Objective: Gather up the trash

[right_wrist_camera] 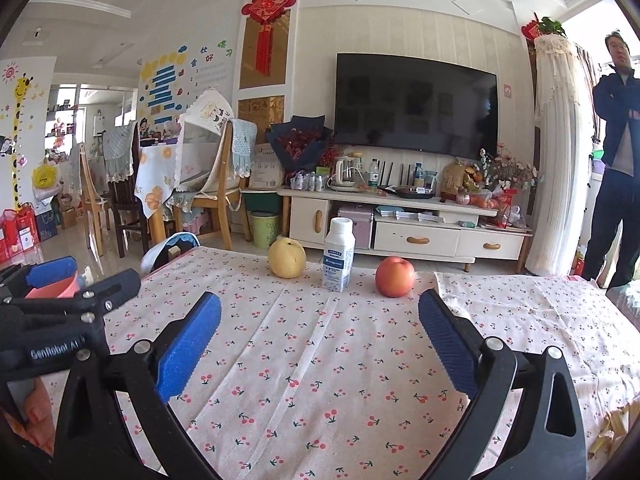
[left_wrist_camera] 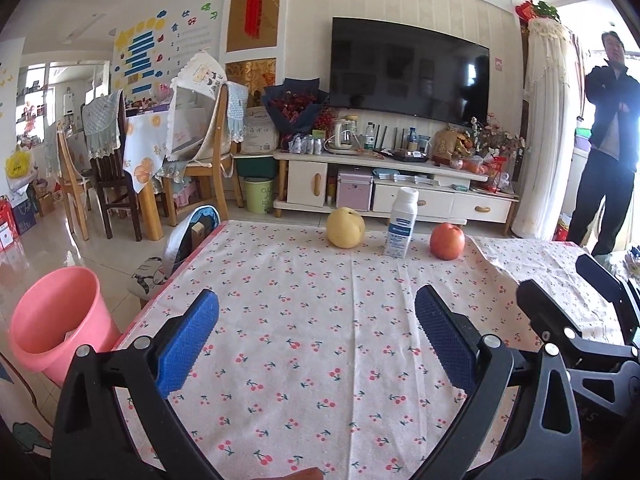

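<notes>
Standing upright, milk carton (left_wrist_camera: 401,222), cap uppermost.

Grippers: two, the left gripper (left_wrist_camera: 316,336) and the right gripper (right_wrist_camera: 320,338), each with two blue-padded fingers spread wide.
Fruit on the table: two, one yellow pear (left_wrist_camera: 345,227) and one red apple (left_wrist_camera: 447,241).
Cartons: one white milk carton (left_wrist_camera: 402,222), upright between pear and apple.
Bins on the floor: two, one pink bucket (left_wrist_camera: 60,320) beside the table and one green bin (left_wrist_camera: 259,195) by the TV cabinet.
Televisions: one television (left_wrist_camera: 408,70) on the wall.
Bystanders: one person (right_wrist_camera: 614,160), standing at far right.
Tablecloths: one cherry-print tablecloth (left_wrist_camera: 320,320).
</notes>
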Motion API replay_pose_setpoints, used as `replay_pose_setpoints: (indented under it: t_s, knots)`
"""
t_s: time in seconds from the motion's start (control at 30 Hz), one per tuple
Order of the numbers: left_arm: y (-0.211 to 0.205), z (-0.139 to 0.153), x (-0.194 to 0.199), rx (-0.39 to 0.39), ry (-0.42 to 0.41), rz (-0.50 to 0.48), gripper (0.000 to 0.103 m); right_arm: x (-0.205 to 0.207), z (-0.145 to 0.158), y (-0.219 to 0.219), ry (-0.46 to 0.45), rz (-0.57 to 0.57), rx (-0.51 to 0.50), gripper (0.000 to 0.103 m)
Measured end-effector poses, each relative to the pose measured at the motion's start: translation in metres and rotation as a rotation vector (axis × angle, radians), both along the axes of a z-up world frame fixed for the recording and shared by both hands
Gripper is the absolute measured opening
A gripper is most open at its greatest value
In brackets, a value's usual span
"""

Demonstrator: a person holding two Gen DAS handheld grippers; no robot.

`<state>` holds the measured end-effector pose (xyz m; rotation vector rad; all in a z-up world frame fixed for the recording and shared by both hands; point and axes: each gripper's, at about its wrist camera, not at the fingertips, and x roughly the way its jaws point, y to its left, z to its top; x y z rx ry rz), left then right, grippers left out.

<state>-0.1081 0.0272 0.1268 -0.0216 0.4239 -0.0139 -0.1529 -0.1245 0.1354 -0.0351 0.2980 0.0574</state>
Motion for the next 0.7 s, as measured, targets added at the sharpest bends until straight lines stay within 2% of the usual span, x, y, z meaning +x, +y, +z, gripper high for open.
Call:
replay_pose_setpoints:
  t_s: [0.33, 0.7]
  knots:
    - [-0.021, -0.001, -0.003, 0.015, -0.001, -0.016, 0.099, -0.001, 0.002, -0.028, 0.007, -0.026, 0.073, 0.098]
    - [-0.022, -0.009, 0.014, 0.000, 0.066, 0.002, 0.099, 0.008, -0.003, -0.036, 0.053, -0.071, 0.056, 0.098]
